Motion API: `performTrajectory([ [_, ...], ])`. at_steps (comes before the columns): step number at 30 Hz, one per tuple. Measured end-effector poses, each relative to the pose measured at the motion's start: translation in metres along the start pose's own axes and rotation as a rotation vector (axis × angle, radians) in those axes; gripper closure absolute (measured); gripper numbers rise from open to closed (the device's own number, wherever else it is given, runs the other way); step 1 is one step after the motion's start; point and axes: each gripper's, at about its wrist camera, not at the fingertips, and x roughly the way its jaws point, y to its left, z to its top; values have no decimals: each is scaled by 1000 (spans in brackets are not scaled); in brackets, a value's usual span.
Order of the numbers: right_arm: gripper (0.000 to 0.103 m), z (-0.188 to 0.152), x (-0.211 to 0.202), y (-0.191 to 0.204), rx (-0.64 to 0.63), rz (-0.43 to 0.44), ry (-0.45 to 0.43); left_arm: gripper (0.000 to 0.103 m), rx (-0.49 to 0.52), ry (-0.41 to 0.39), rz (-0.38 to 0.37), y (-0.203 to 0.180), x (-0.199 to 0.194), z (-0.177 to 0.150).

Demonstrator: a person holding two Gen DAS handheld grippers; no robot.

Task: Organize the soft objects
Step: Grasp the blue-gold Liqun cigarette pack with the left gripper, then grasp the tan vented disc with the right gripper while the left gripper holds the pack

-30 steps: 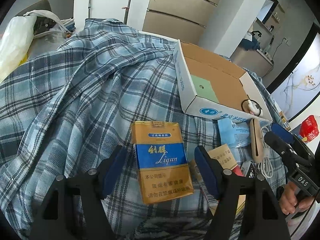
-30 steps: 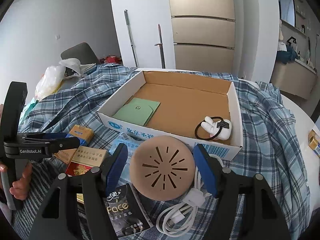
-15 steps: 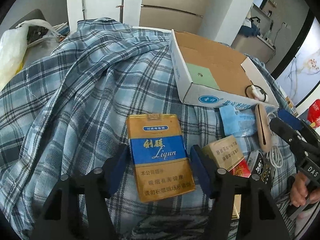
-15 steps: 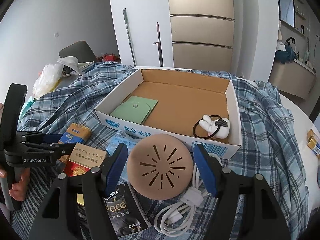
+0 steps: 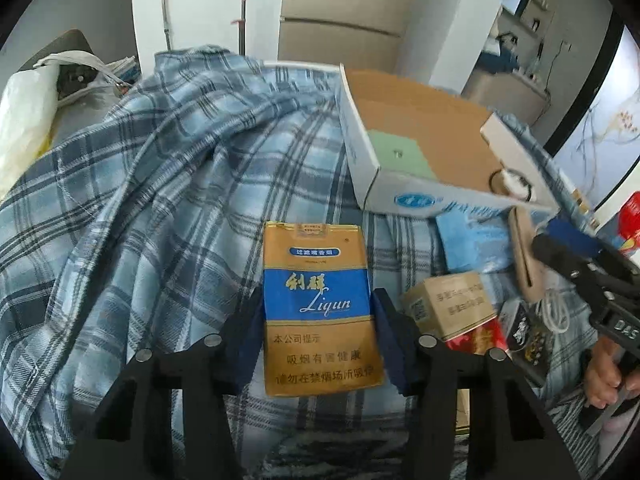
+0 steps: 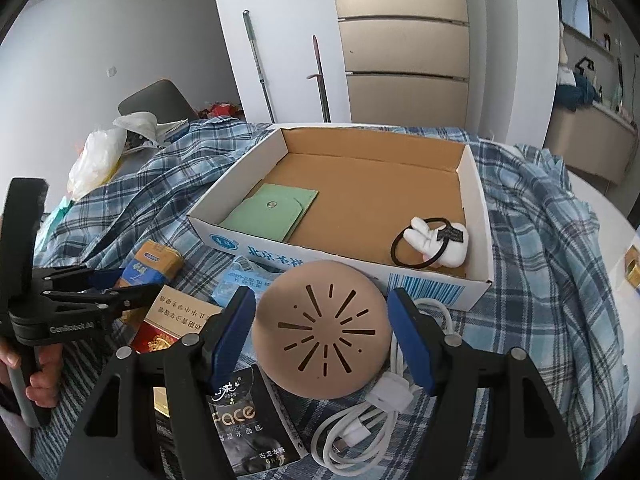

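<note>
My left gripper (image 5: 318, 312) is shut on a gold and blue Liqun cigarette pack (image 5: 320, 312), held a little above the plaid cloth (image 5: 160, 200). It also shows in the right wrist view (image 6: 154, 268). My right gripper (image 6: 322, 328) is shut on a round tan slotted disc (image 6: 324, 330), held just in front of the open cardboard box (image 6: 478, 216). The box holds a green pouch (image 6: 272, 210) and a black hair tie with a white bunny (image 6: 434, 242).
On the cloth lie a red and tan cigarette pack (image 6: 172, 322), a black face-tissue packet (image 6: 244, 424), a blue packet (image 6: 244, 282) and a coiled white cable (image 6: 360, 432). A white plastic bag (image 5: 28, 116) sits far left.
My left gripper has closed on the Liqun pack and lifted it slightly. My right gripper has carried the tan disc a little closer to the box's front wall.
</note>
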Motion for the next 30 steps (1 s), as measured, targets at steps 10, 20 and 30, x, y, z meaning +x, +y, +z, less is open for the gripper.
performTrajectory([
  [10, 19, -3, 16, -1, 5, 21, 77, 49, 127, -245, -90, -22, -48, -8],
  [20, 27, -6, 25, 0, 7, 28, 114, 49, 248, -366, -128, -45, -70, -17],
  [30, 60, -9, 9, 24, -125, 20, 37, 49, 241, -370, -133, -43, -71, -19],
])
